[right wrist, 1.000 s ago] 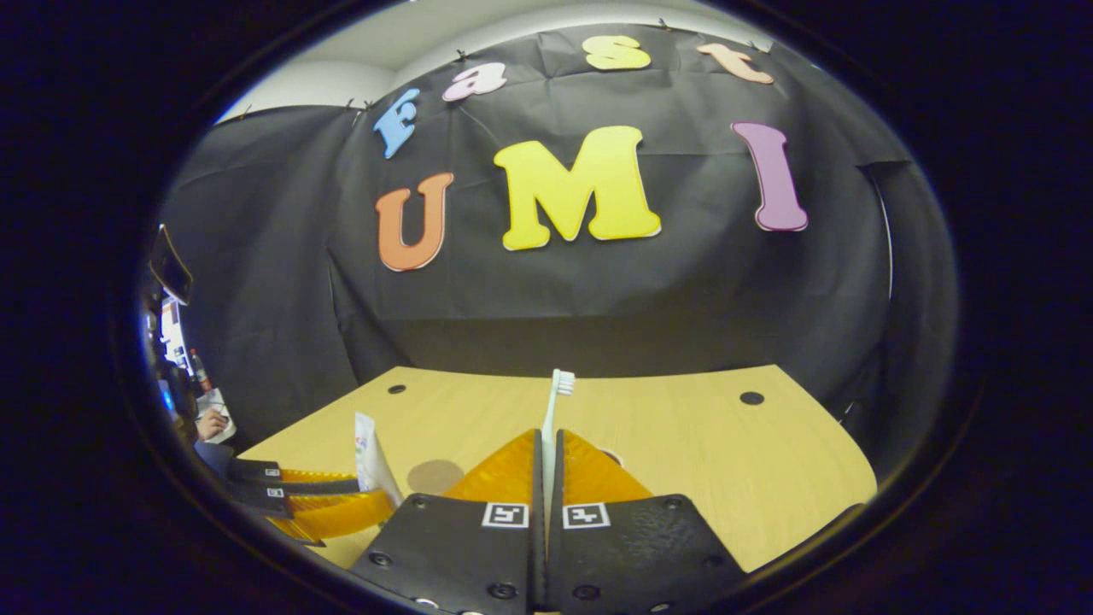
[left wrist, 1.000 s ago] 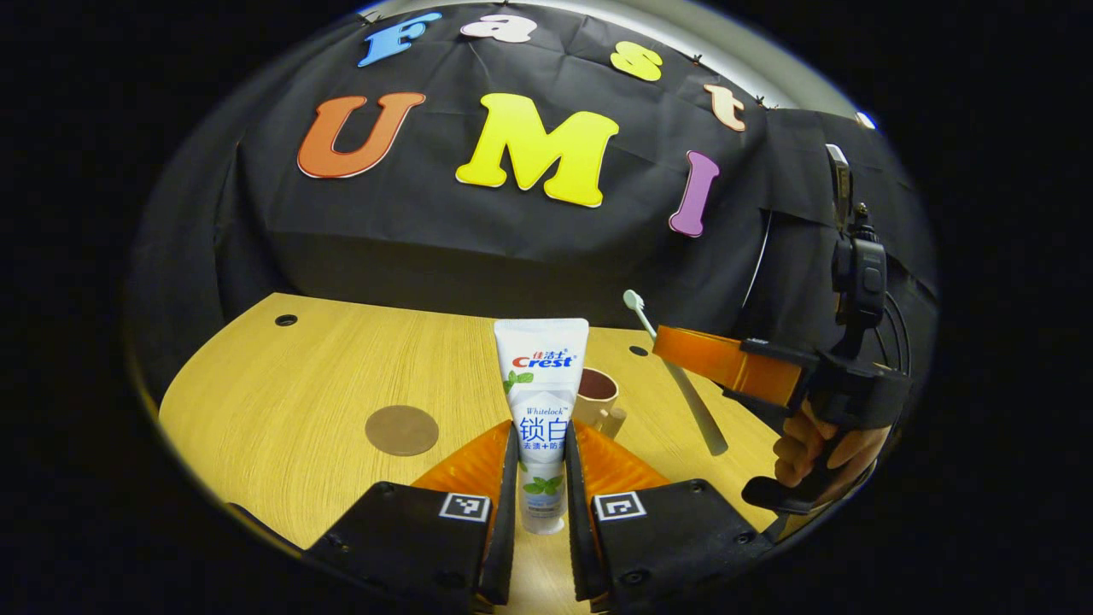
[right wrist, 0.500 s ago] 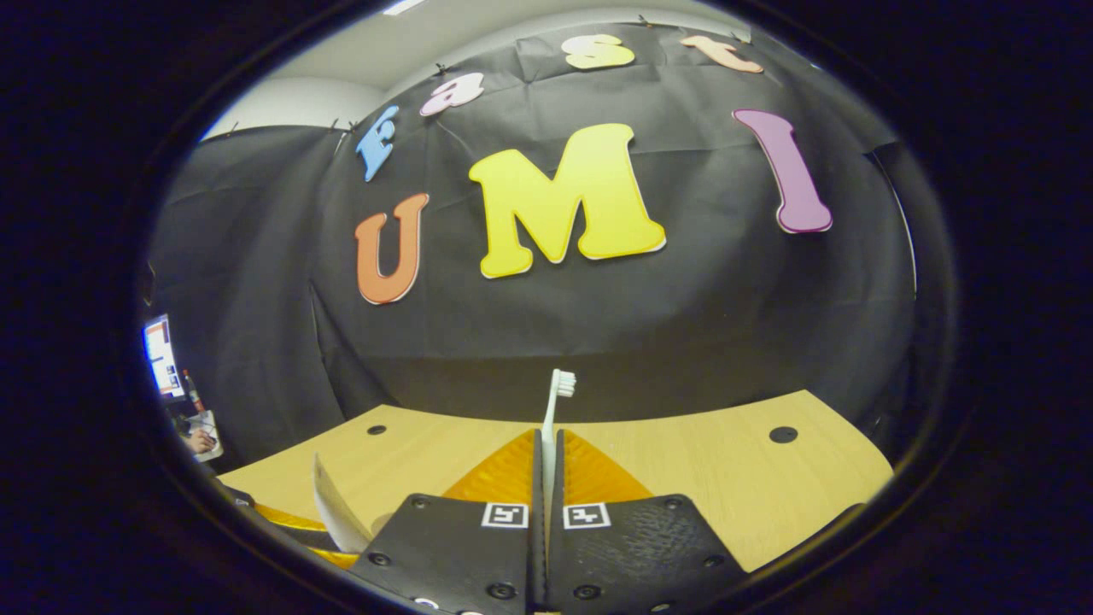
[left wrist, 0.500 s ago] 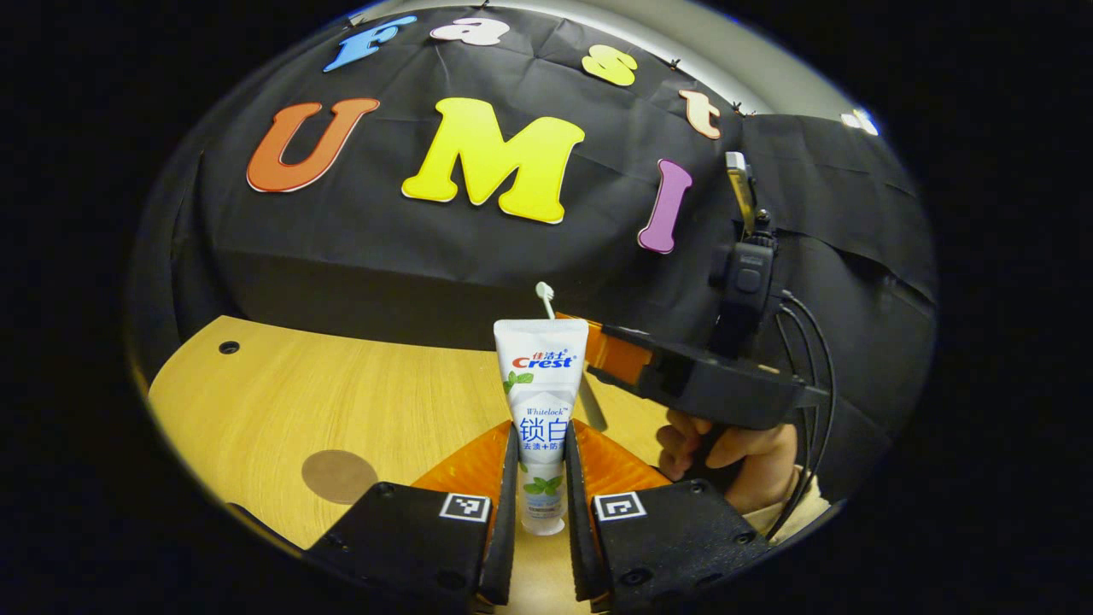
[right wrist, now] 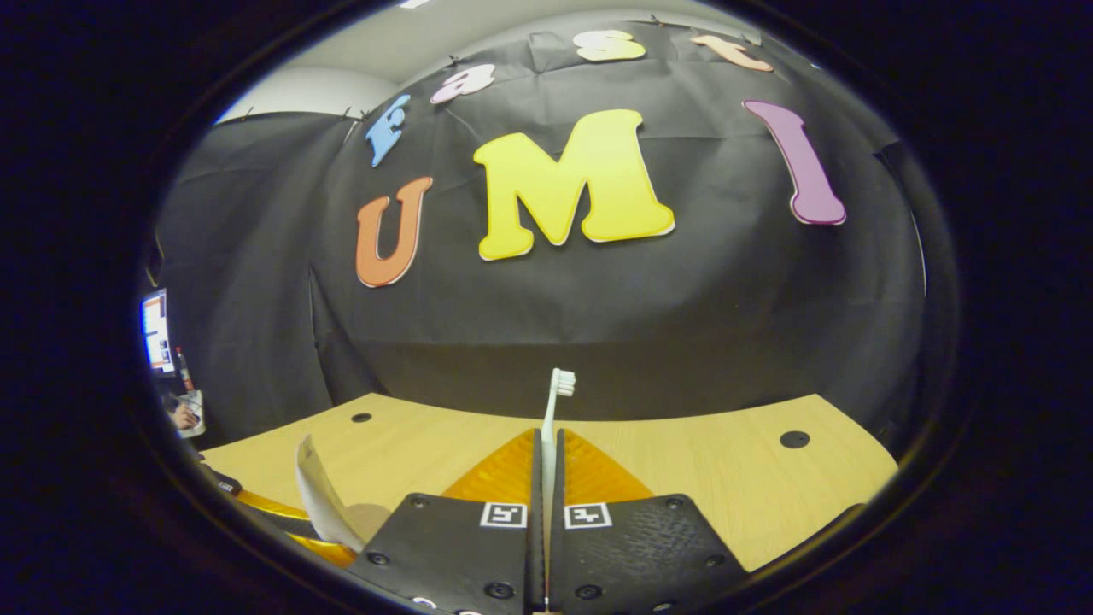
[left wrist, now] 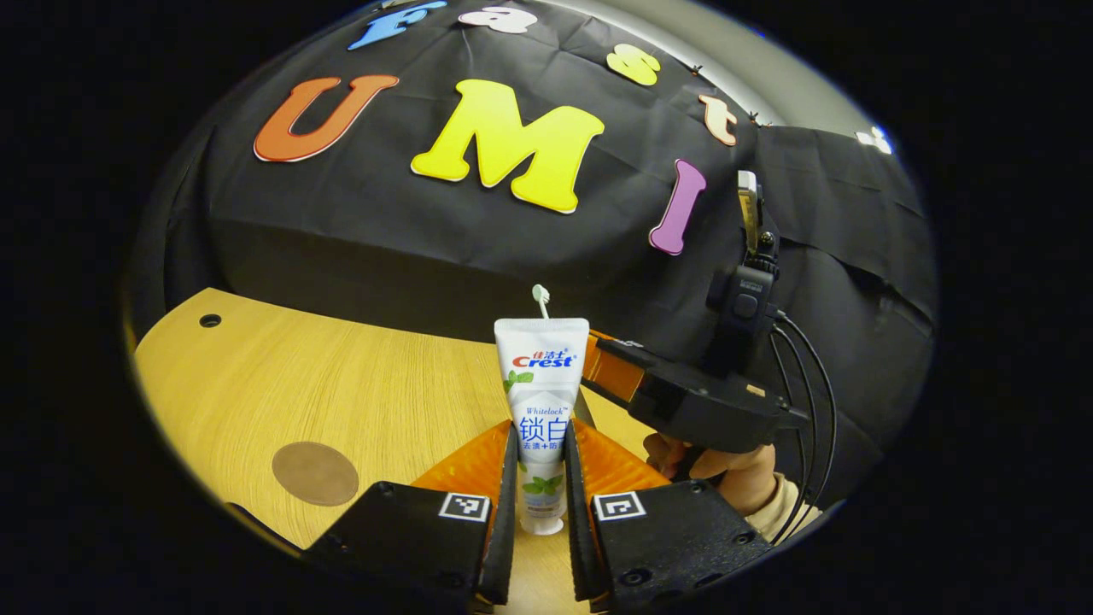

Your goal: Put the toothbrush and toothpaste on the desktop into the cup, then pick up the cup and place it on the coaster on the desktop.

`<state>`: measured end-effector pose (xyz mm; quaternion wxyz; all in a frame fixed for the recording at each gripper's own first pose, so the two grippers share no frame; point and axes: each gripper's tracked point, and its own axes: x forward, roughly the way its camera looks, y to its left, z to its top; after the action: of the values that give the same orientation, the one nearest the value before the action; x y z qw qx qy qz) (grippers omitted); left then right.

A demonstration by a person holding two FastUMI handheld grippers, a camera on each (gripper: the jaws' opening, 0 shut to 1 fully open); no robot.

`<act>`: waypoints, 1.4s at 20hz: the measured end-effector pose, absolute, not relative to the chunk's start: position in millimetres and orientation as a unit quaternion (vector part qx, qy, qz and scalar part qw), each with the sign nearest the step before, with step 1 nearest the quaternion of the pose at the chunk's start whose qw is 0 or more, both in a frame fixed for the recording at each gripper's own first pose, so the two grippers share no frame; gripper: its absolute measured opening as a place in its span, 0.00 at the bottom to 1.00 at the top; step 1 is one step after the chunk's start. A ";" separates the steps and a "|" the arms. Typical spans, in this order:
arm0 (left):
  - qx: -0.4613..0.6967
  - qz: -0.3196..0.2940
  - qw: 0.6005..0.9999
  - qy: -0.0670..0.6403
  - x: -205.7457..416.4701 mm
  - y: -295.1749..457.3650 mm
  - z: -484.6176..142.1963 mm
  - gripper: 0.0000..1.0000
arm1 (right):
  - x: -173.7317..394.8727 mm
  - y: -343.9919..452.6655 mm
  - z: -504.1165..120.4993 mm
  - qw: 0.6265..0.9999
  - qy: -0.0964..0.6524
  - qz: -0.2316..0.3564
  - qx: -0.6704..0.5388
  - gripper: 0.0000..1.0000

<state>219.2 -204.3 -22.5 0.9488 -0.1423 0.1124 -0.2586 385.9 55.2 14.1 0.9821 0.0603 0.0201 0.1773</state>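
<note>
My left gripper (left wrist: 541, 478) is shut on a white toothpaste tube (left wrist: 541, 401), held upright above the wooden table (left wrist: 359, 401). A brown round coaster (left wrist: 315, 473) lies flat on the table to its lower left. Just behind the tube to the right hovers my right gripper (left wrist: 615, 376), held by a hand (left wrist: 726, 465). The toothbrush head (left wrist: 540, 297) pokes up over the tube's top. In the right gripper view my right gripper (right wrist: 546, 461) is shut on the white toothbrush (right wrist: 559, 393), bristles up. The tube (right wrist: 316, 495) and a left gripper finger (right wrist: 273, 517) show at lower left.
The tabletop (right wrist: 726, 478) has small dark holes (right wrist: 794, 439) near its far corners. Black cloth closes off the back and sides. At the far left of the right gripper view are a lit screen (right wrist: 156, 329) and a person's hand (right wrist: 184, 417).
The right gripper with the toothbrush has moved leftward until it sits close behind the toothpaste tube. The cup has dropped out of sight behind them. The coaster drifted left in the left gripper view.
</note>
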 end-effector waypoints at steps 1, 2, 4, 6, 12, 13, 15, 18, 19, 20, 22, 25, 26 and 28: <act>-0.138 -0.258 0.950 0.110 218.3 -204.9 -22.1 0.30 | 387.5 54.3 13.7 0.983 0.021 0.175 0.060 0.01; -0.135 -0.256 0.951 0.108 217.8 -204.0 -22.1 0.30 | 389.5 52.8 10.8 0.983 0.024 0.171 0.058 0.01; -0.136 -0.260 0.950 0.107 218.4 -204.9 -21.8 0.30 | 388.5 55.0 7.9 0.983 0.029 0.173 0.057 0.01; -0.137 -0.261 0.949 0.111 219.8 -205.8 -23.0 0.30 | 385.8 56.0 6.2 0.982 0.031 0.175 0.063 0.01; -0.136 -0.256 0.950 0.113 217.7 -203.7 -26.3 0.30 | 384.2 52.9 3.4 0.982 0.033 0.173 0.070 0.01; -0.136 -0.256 0.950 0.113 217.4 -204.9 -26.3 0.30 | 384.9 52.0 2.9 0.982 0.035 0.172 0.070 0.01; -0.136 -0.257 0.950 0.116 217.2 -206.1 -27.9 0.30 | 386.3 52.8 1.8 0.982 0.038 0.172 0.073 0.01; -0.137 -0.258 0.949 0.122 216.8 -208.5 -31.5 0.30 | 385.6 55.0 -0.1 0.981 0.039 0.176 0.074 0.02; -0.136 -0.258 0.949 0.123 218.2 -208.3 -30.5 0.30 | 386.4 55.3 0.7 0.981 0.038 0.175 0.075 0.03; -0.136 -0.257 0.949 0.122 218.0 -207.8 -29.5 0.30 | 386.1 55.9 -0.5 0.981 0.040 0.176 0.076 0.03; -0.135 -0.257 0.949 0.122 217.8 -207.9 -31.0 0.30 | 386.7 56.1 -2.1 0.980 0.044 0.178 0.079 0.04; -0.134 -0.257 0.949 0.126 217.6 -209.4 -32.7 0.30 | 385.7 57.9 -2.7 0.979 0.047 0.182 0.082 0.05; -0.134 -0.257 0.949 0.126 217.8 -209.4 -32.9 0.30 | 386.0 57.7 -2.3 0.979 0.046 0.181 0.080 0.05; -0.132 -0.256 0.949 0.125 216.8 -208.1 -33.1 0.30 | 383.5 58.3 -1.4 0.979 0.046 0.184 0.079 0.05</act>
<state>216.8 -208.1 -33.1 0.9494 -0.1319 0.1254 -0.2560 383.5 58.3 -1.4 0.9787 0.0790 0.0461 0.1840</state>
